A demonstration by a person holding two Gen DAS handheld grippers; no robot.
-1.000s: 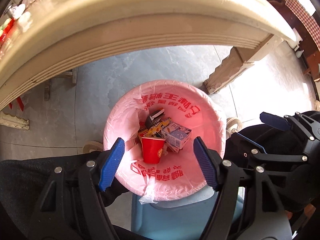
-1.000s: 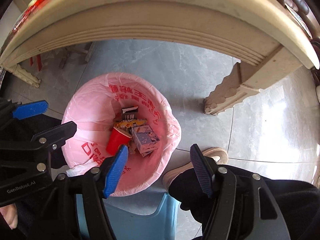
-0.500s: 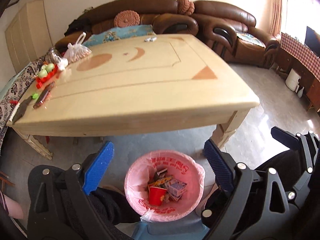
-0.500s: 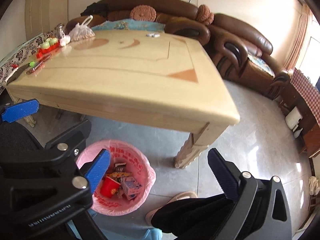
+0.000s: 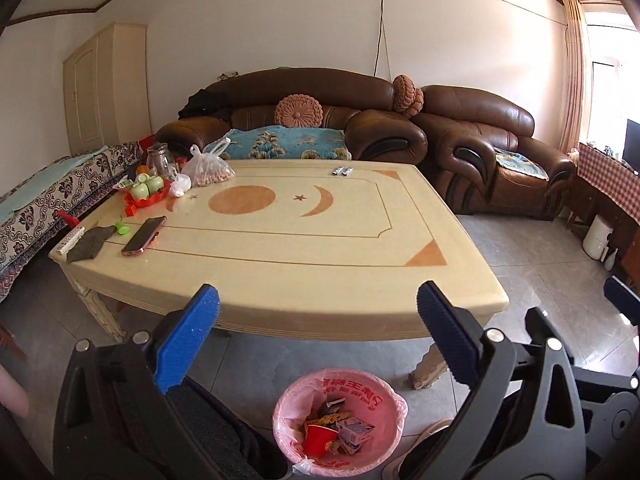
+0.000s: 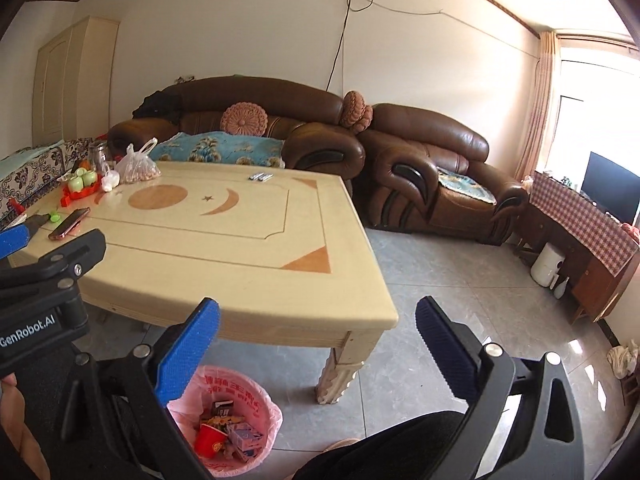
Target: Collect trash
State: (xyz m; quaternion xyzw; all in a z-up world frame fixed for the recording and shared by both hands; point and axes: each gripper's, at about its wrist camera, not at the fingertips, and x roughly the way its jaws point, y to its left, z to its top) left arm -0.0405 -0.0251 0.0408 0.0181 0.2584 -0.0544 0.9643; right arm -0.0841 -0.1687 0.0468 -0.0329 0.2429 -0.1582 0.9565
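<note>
Bin [image 5: 340, 420] on floor, near side of table [image 5: 280, 248], holding cup [image 5: 318, 439] and cartons [image 5: 354, 432]. Phone [image 5: 144, 236] at table's left, fruit tray [image 5: 146, 192] and bag [image 5: 208, 168] far-left. Sofa [image 5: 300, 120] behind table, armchair [image 5: 492, 152] far right.

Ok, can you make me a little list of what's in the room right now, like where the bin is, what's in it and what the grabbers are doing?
bin: pink-lined bin on the floor by the table's near edge
in bin: red cup, small cartons, wrappers
table: phone, bag of nuts, red fruit tray
left gripper: open, empty, just been opening
right gripper: open, empty
behind: brown sofa
</note>
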